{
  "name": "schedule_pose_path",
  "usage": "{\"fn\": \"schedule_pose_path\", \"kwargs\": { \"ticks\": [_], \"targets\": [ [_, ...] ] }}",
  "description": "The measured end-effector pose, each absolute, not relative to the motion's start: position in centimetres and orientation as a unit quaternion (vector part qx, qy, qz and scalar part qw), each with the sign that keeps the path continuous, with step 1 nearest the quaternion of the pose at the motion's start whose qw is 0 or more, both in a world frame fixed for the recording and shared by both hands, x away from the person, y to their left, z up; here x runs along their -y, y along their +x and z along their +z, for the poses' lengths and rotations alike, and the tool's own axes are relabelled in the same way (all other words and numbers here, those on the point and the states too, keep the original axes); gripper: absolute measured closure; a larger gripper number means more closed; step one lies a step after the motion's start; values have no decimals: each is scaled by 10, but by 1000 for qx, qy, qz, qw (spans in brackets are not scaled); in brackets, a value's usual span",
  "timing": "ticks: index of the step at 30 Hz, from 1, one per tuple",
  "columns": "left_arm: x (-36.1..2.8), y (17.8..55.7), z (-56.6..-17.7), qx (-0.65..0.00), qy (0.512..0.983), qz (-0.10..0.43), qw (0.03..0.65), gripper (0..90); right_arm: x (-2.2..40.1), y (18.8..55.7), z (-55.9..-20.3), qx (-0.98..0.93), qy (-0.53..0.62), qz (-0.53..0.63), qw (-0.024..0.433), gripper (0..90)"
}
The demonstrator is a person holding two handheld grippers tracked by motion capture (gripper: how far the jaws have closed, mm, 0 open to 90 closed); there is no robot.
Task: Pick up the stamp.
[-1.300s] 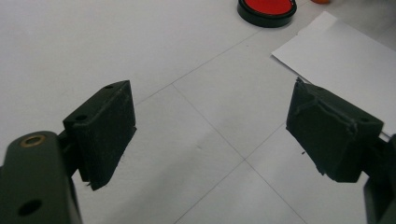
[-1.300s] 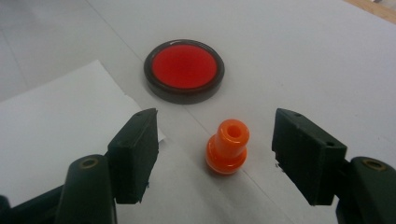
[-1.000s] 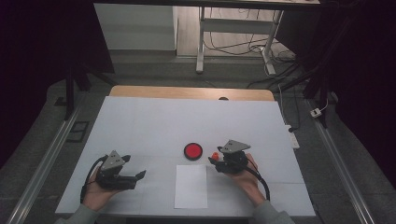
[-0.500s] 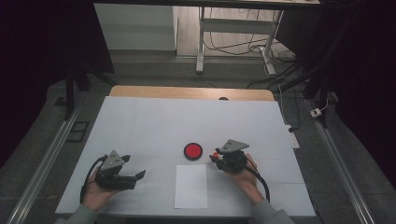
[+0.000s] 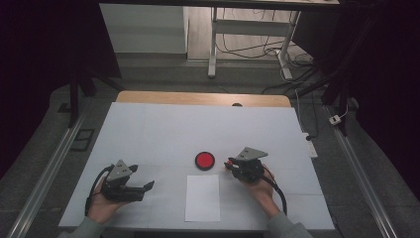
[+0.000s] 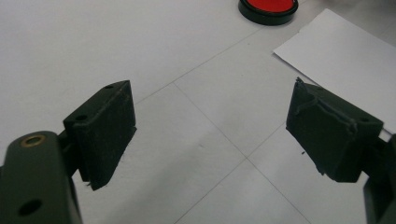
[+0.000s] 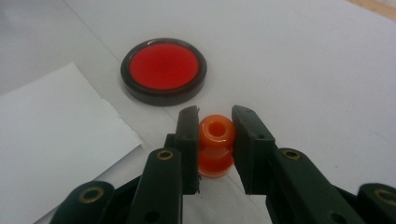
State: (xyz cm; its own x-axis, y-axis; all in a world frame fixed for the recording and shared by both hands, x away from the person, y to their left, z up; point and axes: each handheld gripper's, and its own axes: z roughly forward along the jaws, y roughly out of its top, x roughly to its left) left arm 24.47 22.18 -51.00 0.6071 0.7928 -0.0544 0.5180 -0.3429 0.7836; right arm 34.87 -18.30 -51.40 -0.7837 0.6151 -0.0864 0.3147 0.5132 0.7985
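Presently listed: one orange spool (image 7: 215,145), glossy plastic, small, with a rounded head, a narrower waist, a wider lower flange and a round hole in its top; it stands upright on the white counter (image 5: 163,134), pinched at both sides between the jaws of the right gripper (image 7: 215,140), which have just been closing on it. Its base is cut off behind the jaws in the right gripper view, and in the high view it is a mere orange speck at the jaw tips (image 5: 229,165). Just beyond it lies a red disc (image 7: 163,71) in a dark rim, flat on the counter; a white sheet (image 7: 56,135) lies beside it, its far edges running out of frame. Left gripper (image 6: 210,135): jaws spread wide over bare counter, nothing between them, held by a hand (image 5: 101,206) near the counter's front left, well apart from the spool. The disc is clipped by the top edge of the left gripper view.
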Motion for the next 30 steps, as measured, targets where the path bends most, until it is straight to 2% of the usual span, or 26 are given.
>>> {"fn": "schedule_pose_path", "kwargs": {
  "ticks": [30],
  "targets": [
    [-220, 245, -514, -410, 803, 172, 396, 160, 184, 329, -478, -816, 253, 491, 172, 715]
  ]
}}
